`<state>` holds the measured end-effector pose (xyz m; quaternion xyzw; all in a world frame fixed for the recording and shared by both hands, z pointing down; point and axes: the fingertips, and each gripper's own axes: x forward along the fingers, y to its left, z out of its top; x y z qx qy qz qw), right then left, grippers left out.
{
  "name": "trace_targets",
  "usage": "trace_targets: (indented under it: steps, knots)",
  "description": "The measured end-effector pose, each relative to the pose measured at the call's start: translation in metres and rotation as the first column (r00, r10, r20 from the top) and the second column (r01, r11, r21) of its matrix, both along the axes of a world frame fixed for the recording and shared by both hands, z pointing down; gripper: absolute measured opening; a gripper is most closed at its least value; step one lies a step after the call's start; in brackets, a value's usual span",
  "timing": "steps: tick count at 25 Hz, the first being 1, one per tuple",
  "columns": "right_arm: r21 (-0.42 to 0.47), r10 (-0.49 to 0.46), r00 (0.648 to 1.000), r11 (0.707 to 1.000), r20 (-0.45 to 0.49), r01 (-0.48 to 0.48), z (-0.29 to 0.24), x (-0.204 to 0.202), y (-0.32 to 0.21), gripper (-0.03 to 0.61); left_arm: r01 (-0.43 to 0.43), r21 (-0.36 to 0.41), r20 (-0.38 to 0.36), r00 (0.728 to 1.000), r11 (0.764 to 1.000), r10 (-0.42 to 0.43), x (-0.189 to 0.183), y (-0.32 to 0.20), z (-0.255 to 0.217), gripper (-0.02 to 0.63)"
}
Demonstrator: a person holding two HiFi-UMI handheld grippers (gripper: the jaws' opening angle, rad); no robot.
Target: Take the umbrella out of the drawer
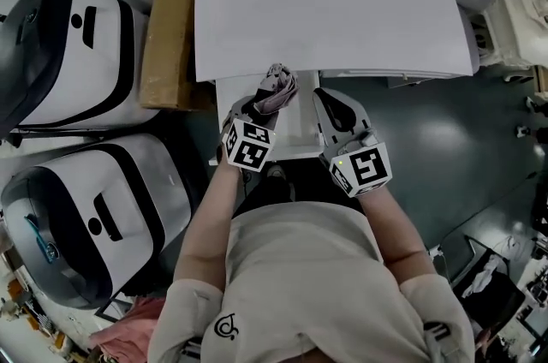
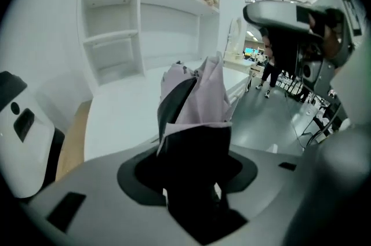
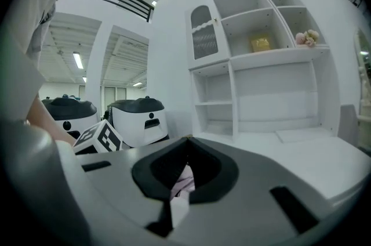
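Observation:
A folded umbrella [image 1: 278, 90] of pale pink-lilac cloth with dark parts stands up between the jaws of my left gripper [image 1: 265, 102], which is shut on it. In the left gripper view the umbrella [image 2: 200, 94] rises out of the left gripper [image 2: 194, 123] and hides the pads. It hangs above the open white drawer [image 1: 301, 132] under the white desk [image 1: 325, 19]. My right gripper [image 1: 330, 100] is beside it on the right, apart from the umbrella, jaws together with nothing gripped. In the right gripper view only a thin slit shows in the right gripper [image 3: 184, 172], with a bit of pink behind.
Two large white-and-black machines [image 1: 68, 53] [image 1: 86, 224] stand at the left. A brown cardboard box [image 1: 167, 36] leans against the desk's left side. White shelving [image 3: 255, 82] rises behind the desk. Dark green floor [image 1: 428, 130] lies at the right.

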<state>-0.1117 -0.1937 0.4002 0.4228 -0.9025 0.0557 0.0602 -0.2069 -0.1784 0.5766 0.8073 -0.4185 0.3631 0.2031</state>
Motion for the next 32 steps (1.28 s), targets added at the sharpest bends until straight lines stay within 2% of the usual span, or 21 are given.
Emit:
trace_targets:
  steps: [4,10,16,20,26,29,32]
  knots:
    - [0.051,0.002,1.0,0.999,0.01,-0.002,-0.023,-0.004,0.001,0.006,0.016,0.145,-0.039,0.999,0.989,-0.011,-0.008,-0.011,-0.054,0.219]
    - [0.136,0.006,1.0,0.991,-0.002,-0.006,-0.056,-0.004,-0.005,0.006,0.053,0.326,-0.111,0.994,0.944,-0.017,-0.012,-0.021,-0.136,0.219]
    - [0.189,-0.002,1.0,0.982,-0.003,0.003,-0.078,-0.003,-0.005,0.006,0.139,0.486,-0.249,0.968,0.863,-0.016,-0.012,-0.019,-0.213,0.219]
    - [0.19,-0.003,1.0,0.982,0.008,0.001,-0.085,0.001,-0.005,0.006,0.174,0.567,-0.282,0.959,0.805,-0.008,-0.019,-0.014,-0.25,0.219]
    - [0.245,-0.017,1.0,0.969,-0.002,0.017,-0.107,-0.002,-0.009,0.006,0.262,0.659,-0.34,0.94,0.705,-0.031,-0.04,-0.017,-0.287,0.219]
    - [0.256,-0.022,1.0,0.966,0.004,0.021,-0.117,-0.002,-0.011,0.006,0.289,0.676,-0.359,0.932,0.678,-0.039,-0.046,-0.017,-0.3,0.219]
    - [0.264,-0.012,1.0,0.965,0.002,0.011,-0.12,0.002,-0.012,0.006,0.295,0.678,-0.366,0.93,0.673,-0.038,-0.046,-0.017,-0.302,0.219]
